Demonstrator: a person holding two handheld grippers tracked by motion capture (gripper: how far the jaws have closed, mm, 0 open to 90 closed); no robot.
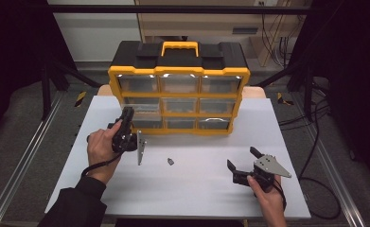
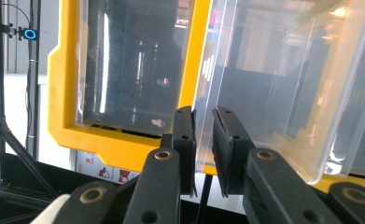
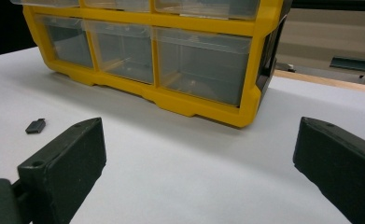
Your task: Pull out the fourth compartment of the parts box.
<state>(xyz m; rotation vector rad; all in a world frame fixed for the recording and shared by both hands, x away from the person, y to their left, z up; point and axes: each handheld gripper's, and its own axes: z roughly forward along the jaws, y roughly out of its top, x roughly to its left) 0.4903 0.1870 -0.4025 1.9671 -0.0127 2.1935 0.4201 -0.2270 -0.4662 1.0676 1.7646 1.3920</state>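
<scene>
Two tongs are at work over a white desk (image 1: pixel 182 184). At its twelve o'clock side stands a yellow-framed organiser (image 1: pixel 179 97) with nine clear drawers under a black top and yellow handle.

The left tongs (image 1: pixel 126 124) sit at about nine o'clock from the desk's middle, up against the organiser's lower-left corner. In the left gripper view the left tongs (image 2: pixel 203 154) are nearly closed, their two black pads pinching the thin clear front wall of a drawer (image 2: pixel 273 88). That drawer stands proud of the yellow frame and tilts toward the camera, so it looks partly pulled out. The high view suggests it belongs to the left column's lower rows, but the hand hides which row exactly.

The right tongs (image 1: pixel 242 163) rest at about four o'clock, well apart from the organiser, jaws spread wide and holding nothing; the right gripper view shows bare desk between them.

A small dark part (image 1: pixel 171 161) lies alone on the desk near the centre, between the two tongs, and appears again at about nine o'clock in the right gripper view (image 3: pixel 35 126).

As a judgement: the drawer is gripped and started on its way out, so the opening step is under way but not finished. Left to do, most likely, is drawing it far enough, picking up the small part with the free tongs, dropping it in and closing the drawer.
</scene>
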